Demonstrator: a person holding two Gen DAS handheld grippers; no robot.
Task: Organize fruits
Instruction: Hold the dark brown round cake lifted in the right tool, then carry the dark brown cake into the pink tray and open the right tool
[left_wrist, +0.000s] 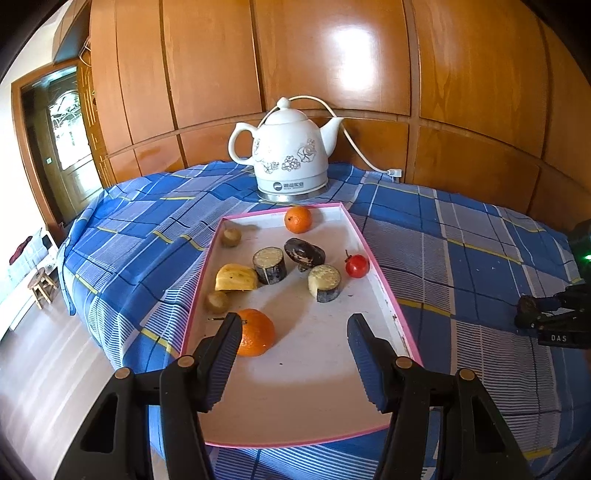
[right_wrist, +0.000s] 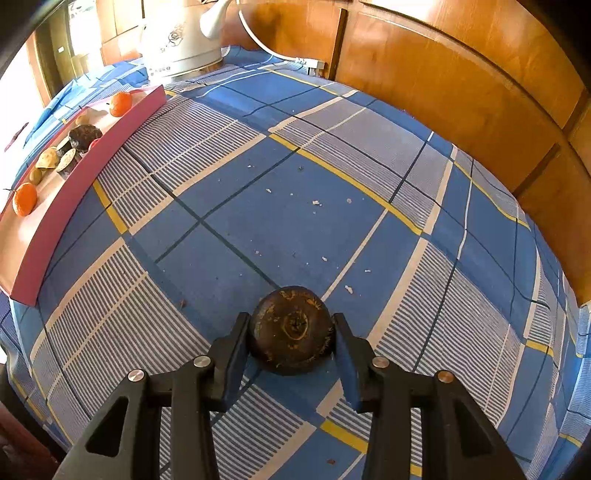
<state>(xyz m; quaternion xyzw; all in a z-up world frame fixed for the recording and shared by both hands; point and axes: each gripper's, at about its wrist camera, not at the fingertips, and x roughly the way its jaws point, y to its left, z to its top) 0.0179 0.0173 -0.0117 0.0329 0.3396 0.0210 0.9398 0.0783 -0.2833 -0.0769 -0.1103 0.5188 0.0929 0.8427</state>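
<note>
A pink-rimmed white tray (left_wrist: 384, 280) lies on the blue plaid cloth and holds several fruits: two oranges (left_wrist: 255, 332) (left_wrist: 297, 219), a red tomato (left_wrist: 357, 265), a yellow piece (left_wrist: 236, 277), dark cut pieces (left_wrist: 270, 265) and a dark round fruit (left_wrist: 304, 252). My left gripper (left_wrist: 293, 350) is open and empty above the tray's near end, beside the near orange. My right gripper (right_wrist: 291, 338) is closed around a dark brown round fruit (right_wrist: 291, 330) on the cloth, right of the tray (right_wrist: 74, 184). The right gripper also shows in the left wrist view (left_wrist: 546, 314).
A white floral electric kettle (left_wrist: 288, 151) stands behind the tray, its cord running to a plug (left_wrist: 394, 172) at the wooden wall. Small crumbs (right_wrist: 316, 202) lie on the cloth. The table edge drops to the floor on the left, where a stool (left_wrist: 41, 287) stands.
</note>
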